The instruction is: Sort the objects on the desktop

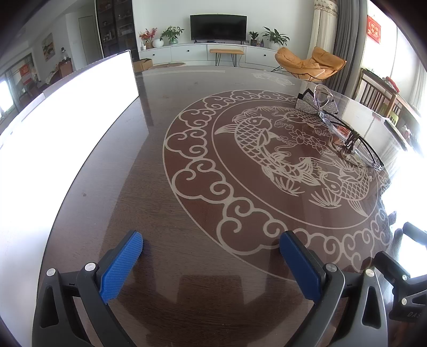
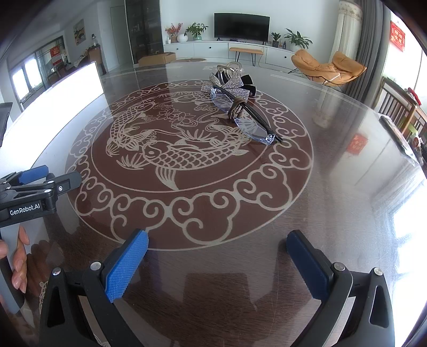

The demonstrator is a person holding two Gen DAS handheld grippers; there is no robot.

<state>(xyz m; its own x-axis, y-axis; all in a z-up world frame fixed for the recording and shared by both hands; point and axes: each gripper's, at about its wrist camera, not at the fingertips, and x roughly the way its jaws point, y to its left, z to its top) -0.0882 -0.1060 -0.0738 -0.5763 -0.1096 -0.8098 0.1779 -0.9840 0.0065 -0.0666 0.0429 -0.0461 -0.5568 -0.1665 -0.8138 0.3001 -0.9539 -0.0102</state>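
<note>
Home living/dining room. Evidence: wall-side TV (image 2: pixel 241 26) on a long white media cabinet (image 2: pixel 213 49), potted plants (image 2: pixel 196 30) and a flower vase (image 2: pixel 174 32) on top. Small wooden bench (image 2: pixel 246 50) in front of it. Orange lounge chair (image 2: pixel 328 66) by grey curtains (image 2: pixel 369 48) and a bright window. Red paper decorations on the wall (image 2: pixel 397 36). Framed painting (image 2: pixel 79 31) and dark display shelving (image 2: pixel 142 29) on the left. Wooden dining chair (image 2: pixel 392 104) beside a glossy dark tabletop (image 2: pixel 333 186) with an etched koi-fish medallion (image 2: pixel 170 149). Cardboard box (image 2: pixel 156 58) on the floor.
</note>
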